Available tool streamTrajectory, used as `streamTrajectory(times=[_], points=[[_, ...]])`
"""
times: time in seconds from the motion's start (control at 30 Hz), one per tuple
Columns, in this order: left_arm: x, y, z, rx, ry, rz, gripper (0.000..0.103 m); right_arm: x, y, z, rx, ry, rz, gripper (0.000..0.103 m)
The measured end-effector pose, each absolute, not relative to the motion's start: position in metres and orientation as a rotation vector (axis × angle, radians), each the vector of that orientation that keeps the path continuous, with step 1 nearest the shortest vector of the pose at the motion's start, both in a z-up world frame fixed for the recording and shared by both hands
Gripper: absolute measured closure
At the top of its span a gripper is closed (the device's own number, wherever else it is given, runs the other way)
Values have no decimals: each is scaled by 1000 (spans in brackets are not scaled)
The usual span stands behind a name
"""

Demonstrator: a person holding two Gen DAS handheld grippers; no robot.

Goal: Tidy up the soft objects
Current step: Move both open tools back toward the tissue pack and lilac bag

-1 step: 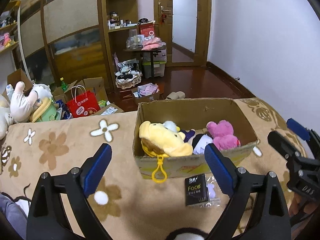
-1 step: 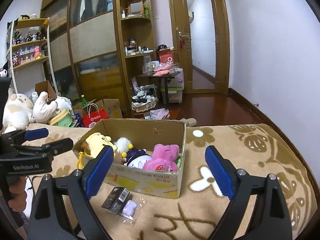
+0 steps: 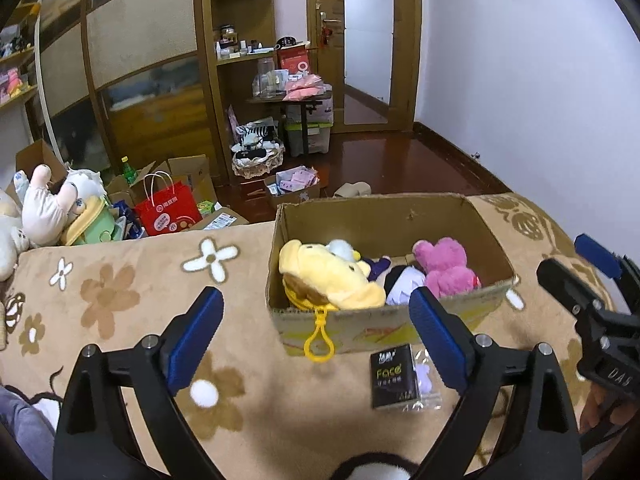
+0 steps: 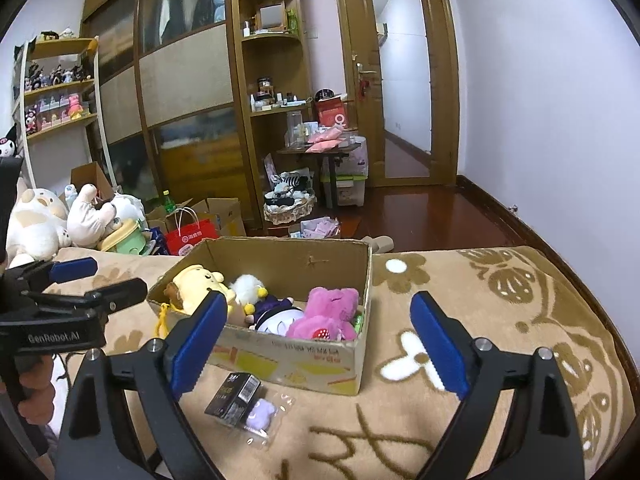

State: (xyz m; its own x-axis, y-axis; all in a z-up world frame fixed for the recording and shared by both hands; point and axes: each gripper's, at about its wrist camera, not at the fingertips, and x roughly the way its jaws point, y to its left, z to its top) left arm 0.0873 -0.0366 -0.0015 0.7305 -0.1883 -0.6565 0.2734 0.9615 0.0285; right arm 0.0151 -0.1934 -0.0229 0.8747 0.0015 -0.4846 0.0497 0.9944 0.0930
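A cardboard box stands on the flowered blanket and holds a yellow plush, a pink plush and a purple-white one. A yellow clip loop hangs over its front wall. In front lie a black tissue pack and a small purple toy in a clear bag. My left gripper hovers before the box, jaws opening, nothing held. My right gripper faces the box from the other side, jaws also opening and empty, above the black pack.
Large white plush toys sit at the bed's left end. Beyond them on the floor are a red paper bag and open cartons. Shelves, a small table and a door stand behind. The tan blanket spreads left of the box.
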Motion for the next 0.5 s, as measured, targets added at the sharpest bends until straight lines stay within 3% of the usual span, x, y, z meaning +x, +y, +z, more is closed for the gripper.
streamTrajectory(times=[0.13, 0.5], points=[[75, -39, -4, 149, 722, -250, 10, 9, -194, -23, 110, 504, -27, 0], [62, -40, -14, 166, 767, -250, 10, -9, -204, -35, 167, 551, -53, 0]])
